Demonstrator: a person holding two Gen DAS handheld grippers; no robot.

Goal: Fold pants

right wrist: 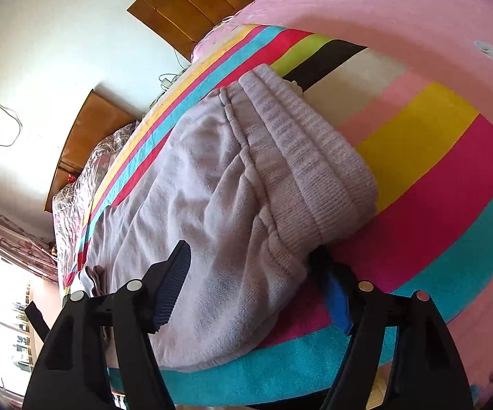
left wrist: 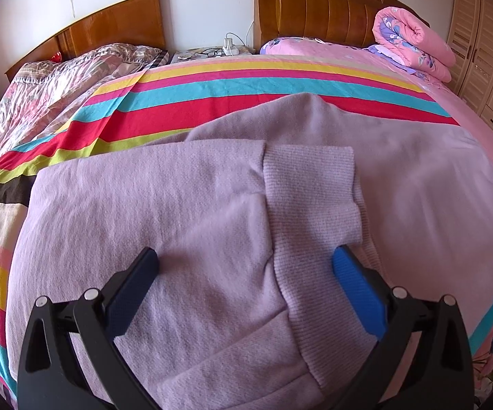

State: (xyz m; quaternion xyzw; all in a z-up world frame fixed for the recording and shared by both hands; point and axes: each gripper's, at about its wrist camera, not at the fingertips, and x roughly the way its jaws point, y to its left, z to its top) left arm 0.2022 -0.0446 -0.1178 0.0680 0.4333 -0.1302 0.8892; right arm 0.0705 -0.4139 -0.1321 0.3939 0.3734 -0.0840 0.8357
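— Both your grippers gape wide: left [left wrist: 244,268] over the ribbed cuff [left wrist: 309,188], right [right wrist: 256,270] straddling the waistband's [right wrist: 301,157] end, gripping nothing.
— And your pants [left wrist: 178,205]?
— Soft lilac fleece, folded, by the striped sheet's [left wrist: 185,95] near edge.

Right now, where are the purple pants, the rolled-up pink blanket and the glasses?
purple pants [left wrist: 185,205]: left wrist view, folded leg fabric.
rolled-up pink blanket [left wrist: 413,37]: left wrist view, roll's end.
glasses [left wrist: 212,52]: left wrist view, dark frame.
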